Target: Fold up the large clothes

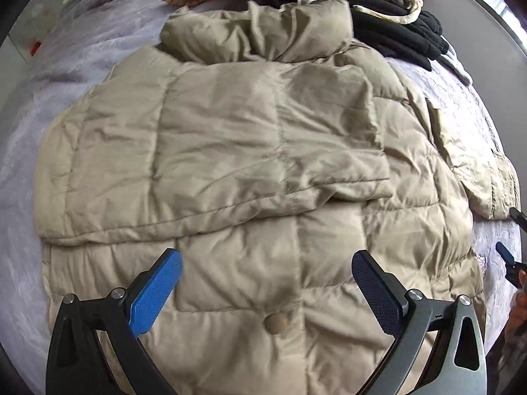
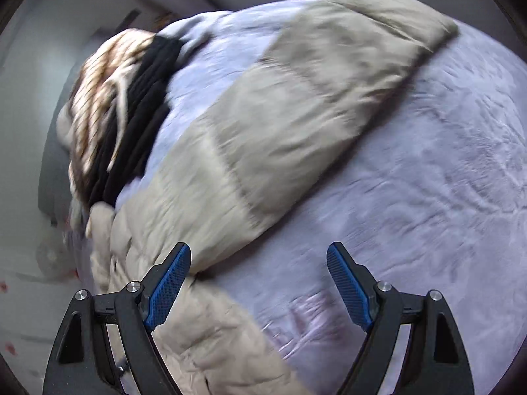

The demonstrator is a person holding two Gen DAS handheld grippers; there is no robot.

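Left wrist view showed a beige quilted puffer jacket [image 1: 263, 151] spread on a lilac bedspread [image 1: 66, 75], collar toward the far end of the bed, where a pile of black and striped clothes [image 1: 378, 10] lay just beyond it. One sleeve [image 1: 230, 144] already lay folded across the body of the jacket, its cuff edge running level above the hem panel — so the first fold looked done on that side. The other sleeve [image 1: 474, 164] lay stretched out to the right, off the body and onto the bedspread, not yet folded in.

The left gripper [image 1: 266, 283] hovered over the lower front of the jacket, near a snap button [image 1: 276, 324], with its jaws spread wide and nothing between the pads. At the right edge of this view a bit of the other tool and a hand could just be made out.

In the right wrist view, blurred by motion, the right gripper [image 2: 258, 283] was also spread apart and empty, hanging over the bedspread [image 2: 428, 214] beside the unfolded sleeve [image 2: 296, 125]; its left finger [image 2: 168, 286] overlapped the jacket's edge in the picture, though contact could not be told.

By my reading the task was perhaps a third along — the second sleeve and the fold of the body remained.
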